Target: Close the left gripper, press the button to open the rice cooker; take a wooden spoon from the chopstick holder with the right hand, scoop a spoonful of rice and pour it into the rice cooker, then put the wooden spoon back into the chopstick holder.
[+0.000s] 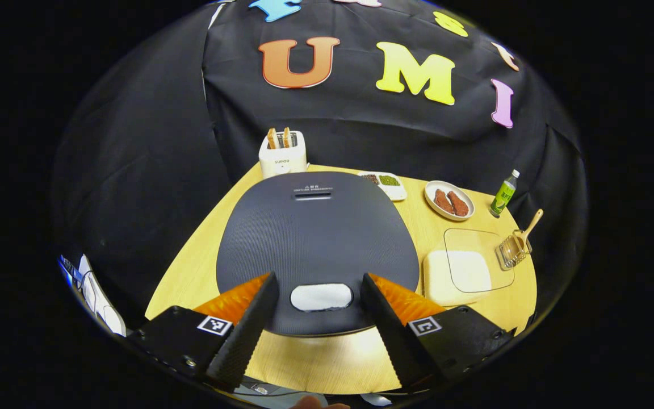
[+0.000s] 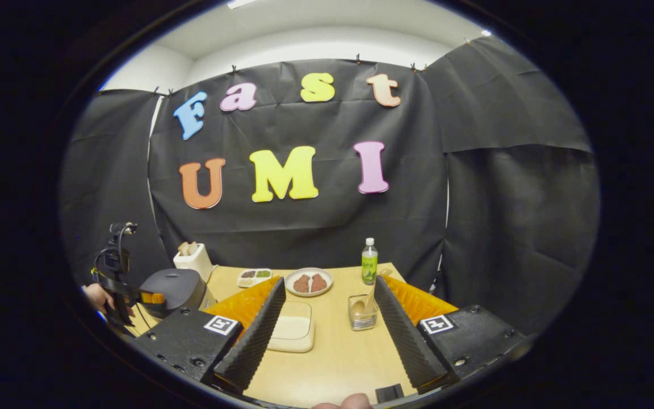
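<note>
The dark rice cooker [image 1: 315, 233] sits right under my left gripper [image 1: 318, 278], its lid down. Its pale oval button [image 1: 321, 297] lies between my open fingers, and I cannot tell whether they touch the lid. In the right gripper view the cooker [image 2: 176, 287] is at the far left, with the left gripper [image 2: 148, 297] and a hand over it. My right gripper [image 2: 330, 282] is open and holds nothing. Ahead of it, the wire chopstick holder [image 2: 363, 318] holds the wooden spoon [image 2: 368, 300]. The rice box [image 2: 293, 332] is to its left.
On the wooden table [image 2: 332, 363] stand a toaster with bread [image 1: 283, 153], a small dish of beans [image 1: 384, 183], a plate of meat [image 2: 309, 282] and a green bottle [image 2: 369, 262]. Black cloth walls close in behind and on both sides.
</note>
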Demonstrator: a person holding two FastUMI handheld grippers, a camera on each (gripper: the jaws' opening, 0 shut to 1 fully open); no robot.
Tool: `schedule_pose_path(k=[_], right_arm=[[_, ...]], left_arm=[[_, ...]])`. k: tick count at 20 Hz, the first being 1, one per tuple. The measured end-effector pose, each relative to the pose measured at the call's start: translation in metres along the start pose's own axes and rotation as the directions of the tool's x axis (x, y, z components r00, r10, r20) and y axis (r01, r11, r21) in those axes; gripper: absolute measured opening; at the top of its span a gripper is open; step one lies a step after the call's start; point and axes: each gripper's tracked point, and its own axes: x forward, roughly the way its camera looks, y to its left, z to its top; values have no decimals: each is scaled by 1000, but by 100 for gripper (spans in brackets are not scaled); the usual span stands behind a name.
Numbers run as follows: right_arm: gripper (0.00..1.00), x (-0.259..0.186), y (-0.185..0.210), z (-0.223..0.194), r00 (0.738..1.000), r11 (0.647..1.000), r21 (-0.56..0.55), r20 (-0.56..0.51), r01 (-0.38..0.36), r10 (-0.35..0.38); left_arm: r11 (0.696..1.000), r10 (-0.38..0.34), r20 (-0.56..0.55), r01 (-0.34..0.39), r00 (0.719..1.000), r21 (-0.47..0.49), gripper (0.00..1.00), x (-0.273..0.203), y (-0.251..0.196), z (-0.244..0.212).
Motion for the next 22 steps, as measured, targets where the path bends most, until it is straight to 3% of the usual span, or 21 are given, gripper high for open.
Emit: schedule_pose_path(k=[10, 13, 19, 22], right_arm=[[99, 19, 5, 5, 999, 999, -19, 1, -36, 36], [100, 29, -1, 10, 998, 998, -10, 6, -57, 57], [100, 45, -5, 24, 989, 989, -15, 40, -145, 146], [99, 46, -8, 38, 984, 987, -37, 75, -157, 160]], left_arm=[[1000, 23, 102, -23, 994, -4, 95, -4, -2, 10], [1000, 18, 181, -17, 983, -3, 94, -24, -11, 36], [998, 4, 368, 18, 930, -57, 94, -107, -48, 94], [998, -9, 479, 37, 878, -50, 94, -159, -64, 117]])
